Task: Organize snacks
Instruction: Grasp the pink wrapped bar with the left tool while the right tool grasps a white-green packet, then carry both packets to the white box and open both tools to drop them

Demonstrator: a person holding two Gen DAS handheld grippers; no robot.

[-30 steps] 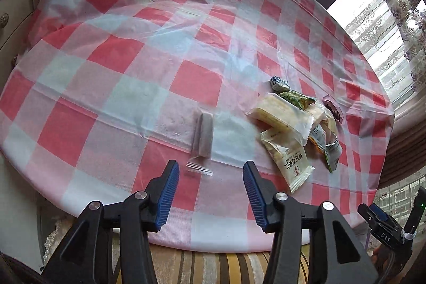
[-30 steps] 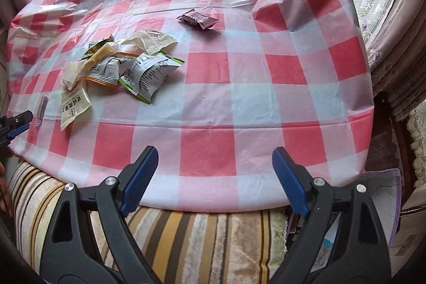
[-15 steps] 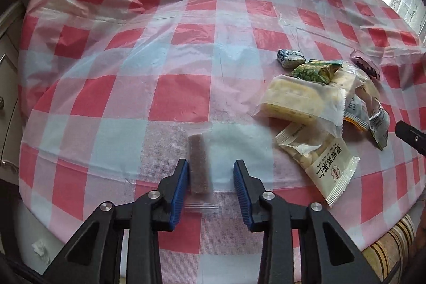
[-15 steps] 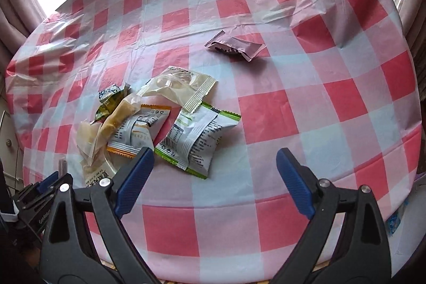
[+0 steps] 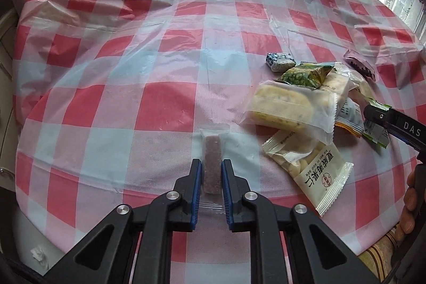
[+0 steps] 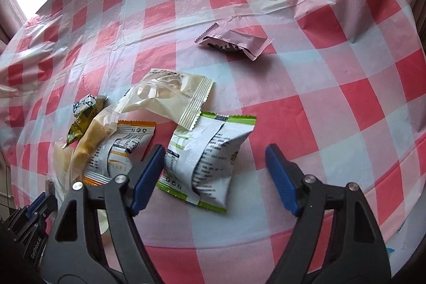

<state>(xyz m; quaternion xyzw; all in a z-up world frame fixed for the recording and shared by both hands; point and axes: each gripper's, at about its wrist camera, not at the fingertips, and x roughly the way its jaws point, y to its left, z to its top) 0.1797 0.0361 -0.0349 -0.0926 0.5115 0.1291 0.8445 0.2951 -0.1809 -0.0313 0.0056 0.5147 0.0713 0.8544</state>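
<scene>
Left tongs (image 5: 210, 172) pinching brown bar (image 5: 212, 167), lower centre. Right tongs (image 6: 214, 172) spread over green-white packet (image 6: 205, 159). Step: pickup; next likely lifting bar towards pile.

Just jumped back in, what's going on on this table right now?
Snacks are being sorted on the checkered tablecloth. The left gripper has its blue pads pressed against both sides of the thin brown bar in its clear wrapper. The right gripper is open, over the green-and-white packet at the edge of the snack pile. The pink packet lies apart.
</scene>
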